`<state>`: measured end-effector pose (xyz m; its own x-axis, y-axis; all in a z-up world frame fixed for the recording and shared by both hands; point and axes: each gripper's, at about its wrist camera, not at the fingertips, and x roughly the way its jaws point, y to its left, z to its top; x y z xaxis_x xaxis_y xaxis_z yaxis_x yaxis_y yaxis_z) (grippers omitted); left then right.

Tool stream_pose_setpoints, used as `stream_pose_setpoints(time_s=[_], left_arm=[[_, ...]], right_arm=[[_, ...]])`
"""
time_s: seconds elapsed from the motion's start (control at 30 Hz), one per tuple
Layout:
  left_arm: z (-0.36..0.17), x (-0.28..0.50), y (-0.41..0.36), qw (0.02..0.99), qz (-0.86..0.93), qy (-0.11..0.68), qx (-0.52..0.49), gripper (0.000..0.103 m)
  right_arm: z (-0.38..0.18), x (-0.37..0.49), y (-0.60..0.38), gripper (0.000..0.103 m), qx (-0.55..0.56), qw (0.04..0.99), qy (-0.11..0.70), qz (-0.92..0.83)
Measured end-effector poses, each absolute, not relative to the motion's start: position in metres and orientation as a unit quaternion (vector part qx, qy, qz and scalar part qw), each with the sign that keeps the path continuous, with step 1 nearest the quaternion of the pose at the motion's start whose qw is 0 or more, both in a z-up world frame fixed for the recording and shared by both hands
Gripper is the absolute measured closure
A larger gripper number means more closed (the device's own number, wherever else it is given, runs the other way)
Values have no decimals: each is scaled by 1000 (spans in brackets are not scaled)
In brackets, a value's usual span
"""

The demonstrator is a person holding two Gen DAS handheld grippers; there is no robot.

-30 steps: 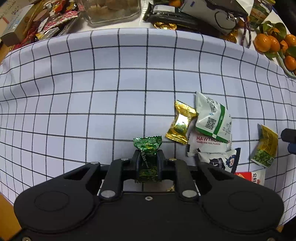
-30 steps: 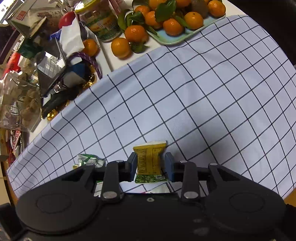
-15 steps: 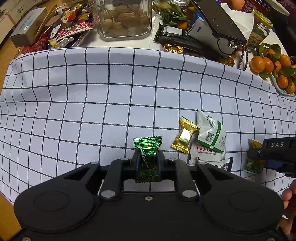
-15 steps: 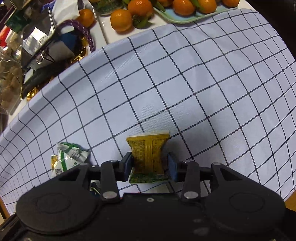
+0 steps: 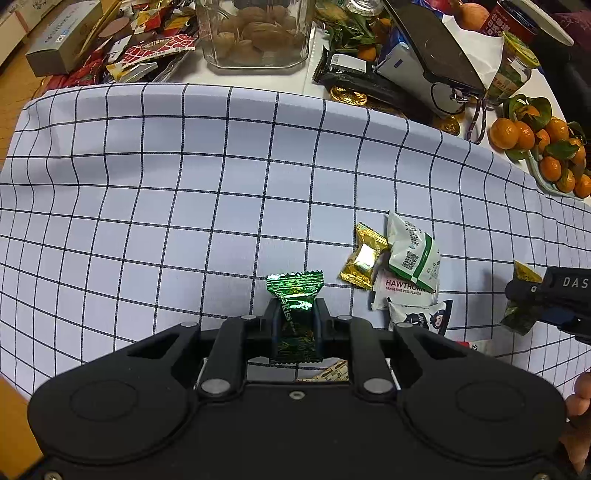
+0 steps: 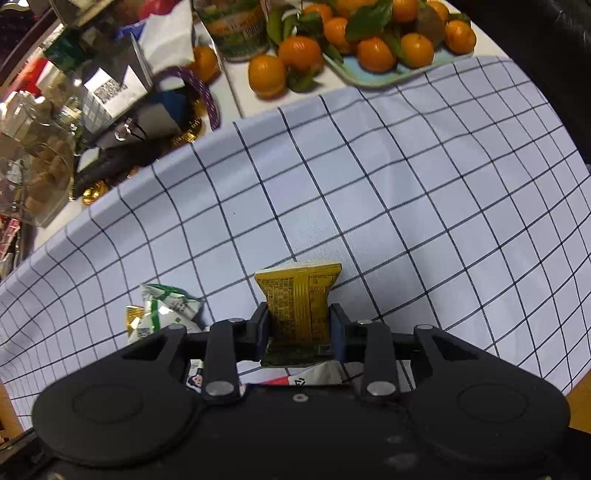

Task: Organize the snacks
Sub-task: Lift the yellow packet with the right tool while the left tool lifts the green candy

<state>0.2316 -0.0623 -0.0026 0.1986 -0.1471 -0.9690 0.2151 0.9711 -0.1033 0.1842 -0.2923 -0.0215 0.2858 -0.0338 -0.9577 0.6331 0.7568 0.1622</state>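
left hand-held gripper (image 5: 295,325): clamped on green foil candy (image 5: 294,295), lifted off the checked cloth (image 5: 184,184)
right hand-held gripper (image 6: 300,325): jaws just been closing, pinching yellow snack pack (image 6: 299,302)
loose snacks (image 5: 402,266): piled between both
far: walnut jar (image 5: 255,33), tangerines (image 6: 369,40)

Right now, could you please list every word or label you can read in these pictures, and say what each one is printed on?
"HAWTHORN" and "TANGERINE PEEL FLAVOR": white packet on the checked cloth.
"DAS", cut off by the frame edge: body of the right gripper.
"Kiss", partly creased: green candy in the left gripper.
Print on the yellow packet, the QR codes and the jar labels: too small.
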Motion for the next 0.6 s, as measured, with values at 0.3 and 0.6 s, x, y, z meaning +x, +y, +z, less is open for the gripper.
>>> stream_pose_setpoints(time_s=[0.3,0.6], left_arm=[[19,204,-55,804,-118,580,56,78],[31,137,-29,824,-136,548,41,79]], right_arm=[[12,156,-276,69,231,806,504,-209],[26,91,-257,69,258,823,474,-179]])
